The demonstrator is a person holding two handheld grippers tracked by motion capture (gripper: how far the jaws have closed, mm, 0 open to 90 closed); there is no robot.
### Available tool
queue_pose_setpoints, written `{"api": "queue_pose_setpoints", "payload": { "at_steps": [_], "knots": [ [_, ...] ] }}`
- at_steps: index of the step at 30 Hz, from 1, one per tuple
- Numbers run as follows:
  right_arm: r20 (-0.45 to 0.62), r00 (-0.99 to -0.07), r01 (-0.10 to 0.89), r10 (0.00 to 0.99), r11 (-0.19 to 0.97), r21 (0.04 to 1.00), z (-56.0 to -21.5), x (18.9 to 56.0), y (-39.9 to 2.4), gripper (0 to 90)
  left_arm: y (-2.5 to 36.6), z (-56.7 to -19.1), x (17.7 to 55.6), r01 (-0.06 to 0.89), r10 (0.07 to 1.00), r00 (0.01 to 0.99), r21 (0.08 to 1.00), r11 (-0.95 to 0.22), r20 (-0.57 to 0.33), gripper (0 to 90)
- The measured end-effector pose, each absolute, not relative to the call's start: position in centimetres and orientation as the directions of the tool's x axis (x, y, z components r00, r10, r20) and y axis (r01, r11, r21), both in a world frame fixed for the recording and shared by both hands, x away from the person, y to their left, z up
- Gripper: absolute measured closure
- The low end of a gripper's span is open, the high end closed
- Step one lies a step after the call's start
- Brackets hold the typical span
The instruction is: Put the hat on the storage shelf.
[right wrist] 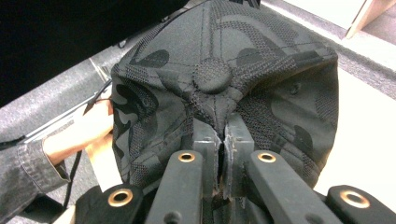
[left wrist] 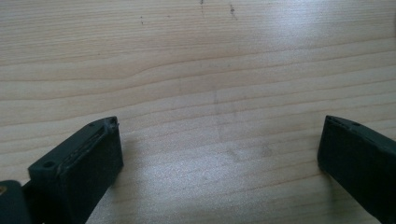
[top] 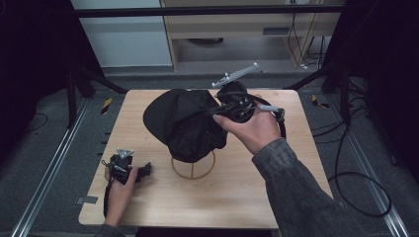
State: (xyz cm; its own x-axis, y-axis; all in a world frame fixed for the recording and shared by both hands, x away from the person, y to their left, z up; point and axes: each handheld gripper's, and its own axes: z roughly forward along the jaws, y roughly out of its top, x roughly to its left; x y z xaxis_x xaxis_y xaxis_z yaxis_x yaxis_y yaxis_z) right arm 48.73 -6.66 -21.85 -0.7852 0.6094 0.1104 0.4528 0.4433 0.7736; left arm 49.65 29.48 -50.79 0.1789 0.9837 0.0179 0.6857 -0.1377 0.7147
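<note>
Right tool [right wrist: 223, 140] clamps black cap [top: 185, 123] over wire stand [top: 193, 168]; left tool [left wrist: 219, 154], jaws apart, rests on table [top: 237, 192].

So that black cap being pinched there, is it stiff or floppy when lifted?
Probably floppy: the cap is soft stitched cloth, and its crown bunches where the right tool pinches it. It looks light, since one small pinch holds it over the wire stand. The brim likely stays firmer, as it keeps its flat curve.
</note>
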Motion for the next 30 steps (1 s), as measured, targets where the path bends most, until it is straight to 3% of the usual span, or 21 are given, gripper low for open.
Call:
{"api": "queue_pose_setpoints", "payload": {
  "at_steps": [30],
  "knots": [
    [0.092, -0.762, 0.466, 0.641, 0.445, 0.765, -25.9, 49.8, -6.0, 86.4, 29.5, -50.8, 49.7, 0.687, 0.983, 0.183, 0.713, -0.141, 0.018, 0.0]
  ]
}}
